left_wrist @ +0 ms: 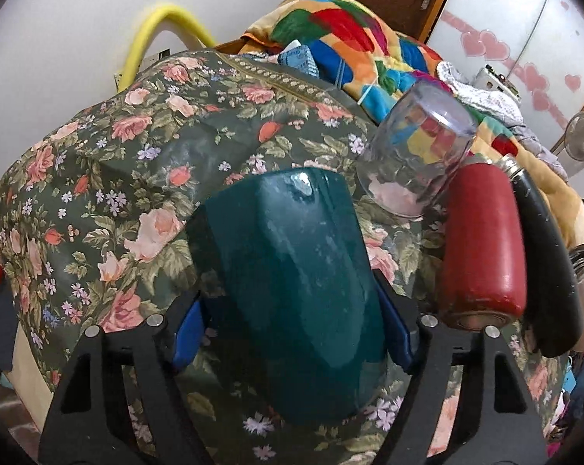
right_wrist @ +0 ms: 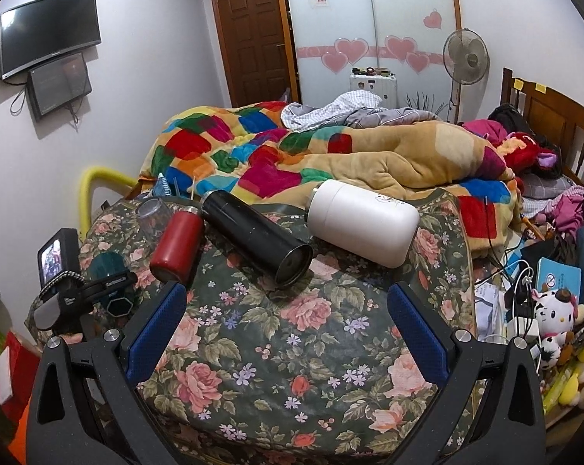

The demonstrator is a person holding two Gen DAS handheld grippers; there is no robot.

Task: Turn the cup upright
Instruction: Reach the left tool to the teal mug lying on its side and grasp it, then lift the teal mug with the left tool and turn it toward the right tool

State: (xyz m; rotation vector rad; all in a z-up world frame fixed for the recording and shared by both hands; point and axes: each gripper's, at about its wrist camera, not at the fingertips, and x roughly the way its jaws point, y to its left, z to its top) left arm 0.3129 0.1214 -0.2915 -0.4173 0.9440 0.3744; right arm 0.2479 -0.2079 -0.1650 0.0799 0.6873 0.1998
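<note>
teal and glossy, the plastic cup (left_wrist: 292, 271) sits between my left gripper (left_wrist: 292, 333) jaws, blue pads clenched against its sides, base pointing away over the floral-covered bed (left_wrist: 110, 178), so i judge i took it side-on to leave room for the turn. my right gripper (right_wrist: 288, 321) hangs with jaws released, holding nothing, clear of the red bottle (right_wrist: 177, 246), black flask (right_wrist: 259, 240) and white flask (right_wrist: 363, 223) lying beyond.

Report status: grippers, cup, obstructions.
Left gripper shut on teal cup, mouth-down on floral cloth. Right gripper open, empty. Clear glass, red bottle close beside.
</note>
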